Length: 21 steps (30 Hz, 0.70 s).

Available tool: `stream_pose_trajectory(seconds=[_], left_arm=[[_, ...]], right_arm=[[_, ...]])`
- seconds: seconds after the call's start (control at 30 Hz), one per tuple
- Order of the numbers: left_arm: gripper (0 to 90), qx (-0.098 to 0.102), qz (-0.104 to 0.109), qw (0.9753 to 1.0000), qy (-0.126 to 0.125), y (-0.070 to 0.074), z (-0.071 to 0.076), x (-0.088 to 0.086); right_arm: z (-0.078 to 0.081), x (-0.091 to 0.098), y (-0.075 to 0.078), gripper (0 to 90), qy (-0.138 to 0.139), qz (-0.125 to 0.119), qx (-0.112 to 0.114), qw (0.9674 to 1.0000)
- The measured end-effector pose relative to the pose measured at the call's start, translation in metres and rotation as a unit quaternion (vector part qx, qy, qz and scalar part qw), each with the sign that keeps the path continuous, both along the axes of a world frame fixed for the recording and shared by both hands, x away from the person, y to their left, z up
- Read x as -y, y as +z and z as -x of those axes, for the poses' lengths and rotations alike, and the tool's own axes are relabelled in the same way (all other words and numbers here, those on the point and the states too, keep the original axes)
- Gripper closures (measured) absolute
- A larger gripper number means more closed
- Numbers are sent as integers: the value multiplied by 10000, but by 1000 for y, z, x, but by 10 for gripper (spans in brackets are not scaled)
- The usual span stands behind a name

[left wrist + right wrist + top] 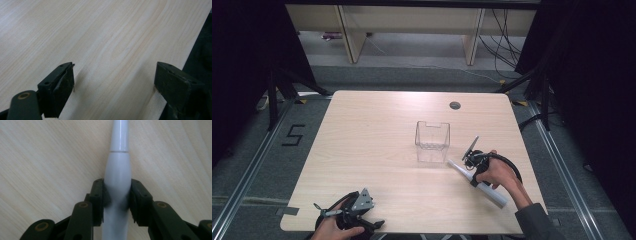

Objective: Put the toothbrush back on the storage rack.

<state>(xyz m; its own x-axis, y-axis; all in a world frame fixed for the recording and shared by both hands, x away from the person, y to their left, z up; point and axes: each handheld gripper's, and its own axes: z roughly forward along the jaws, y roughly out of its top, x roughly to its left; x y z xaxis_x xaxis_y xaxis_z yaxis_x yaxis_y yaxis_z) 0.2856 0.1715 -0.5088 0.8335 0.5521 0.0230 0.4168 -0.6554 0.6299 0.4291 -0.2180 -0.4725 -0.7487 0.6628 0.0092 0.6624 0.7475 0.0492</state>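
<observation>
High view is showing a pale wooden bench [377,150] carrying a clear plastic container [432,141], which is standing upright near the middle, open at the top. Just to the right of and nearer than that container, a white tapered tube [478,184] is lying slantwise, its narrow end pointing toward the container's near corner but staying apart from it. The right gripper [474,172] is closing across the tube partway along its length, with a hand [497,172] wrapping the gripper body and a dark sleeve [537,222] trailing to the bottom edge.

Right gripper view is showing the same tube [117,177] running straight up between the two black jaws, both pads pressing against its wider part, the bench grain lying beneath.

The left gripper [347,212] is sitting at the near left edge of the bench, well apart from the tube and container. Left gripper view is showing the left gripper [113,82] with its jaws standing wide over bare wood, gripping nothing.
</observation>
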Motion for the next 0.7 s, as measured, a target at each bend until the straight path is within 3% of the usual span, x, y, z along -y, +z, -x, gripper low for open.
stream_pose_trajectory(seconds=[0.03,0.2,0.23,0.37,0.53,0.63,0.67,0.7], left_arm=[[157,-3,3,10000,2,0,0,0],[156,-41,-27,10000,-17,0,-1,0],[157,-51,-21,10000,-16,0,-1,0],[157,-44,-23,10000,0,0,-1,0],[157,1,-13,10000,18,0,-1,-1],[157,-39,-26,10000,8,1,-1,-1],[156,-37,-29,10000,5,0,-1,-1],[156,-31,-23,10000,16,0,-1,-1]], right_arm=[[1,0,1,667,-106,48,-20,9999],[3,6,4,668,-138,-62,133,9998],[3,10,5,668,-24,-114,175,9998],[5,13,13,668,-149,-226,277,9992],[11,27,27,669,-140,-634,746,9951],[17,38,38,669,-364,-840,946,9913],[20,44,43,669,-489,-948,1065,9886],[20,44,43,669,-489,-948,1065,9886]])
